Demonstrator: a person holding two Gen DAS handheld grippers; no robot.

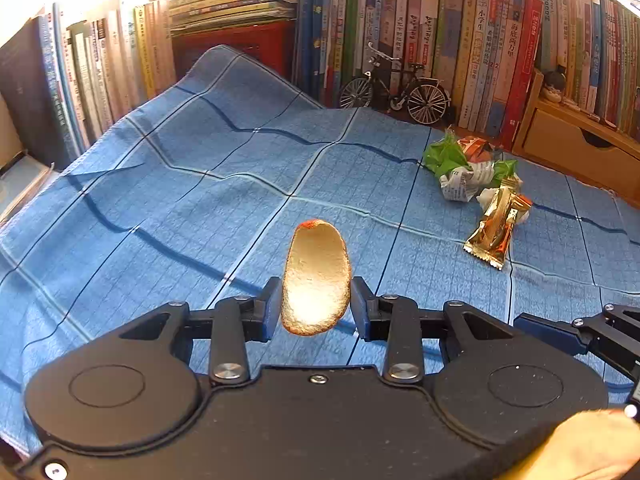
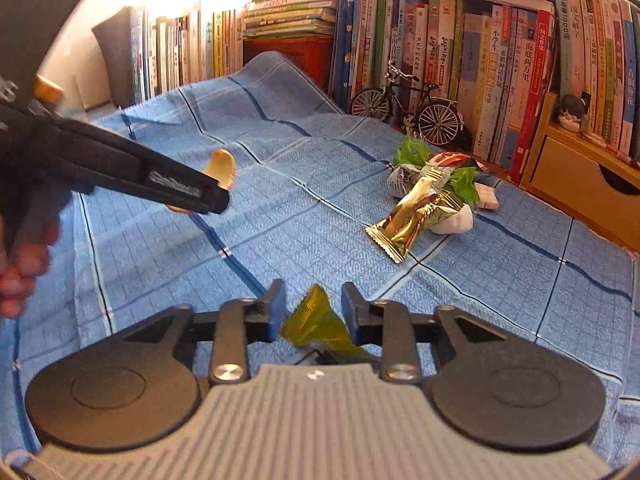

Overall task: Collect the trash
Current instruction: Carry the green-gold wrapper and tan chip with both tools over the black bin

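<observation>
My left gripper (image 1: pixel 314 304) is shut on a curved piece of orange peel (image 1: pixel 316 280), pale inside up, held above the blue checked cloth (image 1: pixel 200 200). From the right wrist view the left gripper (image 2: pixel 216 196) hangs at the left with the peel (image 2: pixel 221 166) sticking out past its tip. My right gripper (image 2: pixel 314 312) is shut on a crumpled green-yellow wrapper (image 2: pixel 316 318) just over the cloth (image 2: pixel 280 220). A trash pile lies to the right: a gold wrapper (image 2: pixel 412 216), green wrappers (image 2: pixel 410 152), crumpled newsprint (image 1: pixel 460 184) and a white wad (image 2: pixel 456 222).
Rows of upright books (image 1: pixel 460 40) line the back and left. A model bicycle (image 2: pixel 408 108) stands by them, just behind the pile. A wooden drawer unit (image 2: pixel 580 176) sits at the right. The cloth rises over a hump (image 1: pixel 232 72) at the back.
</observation>
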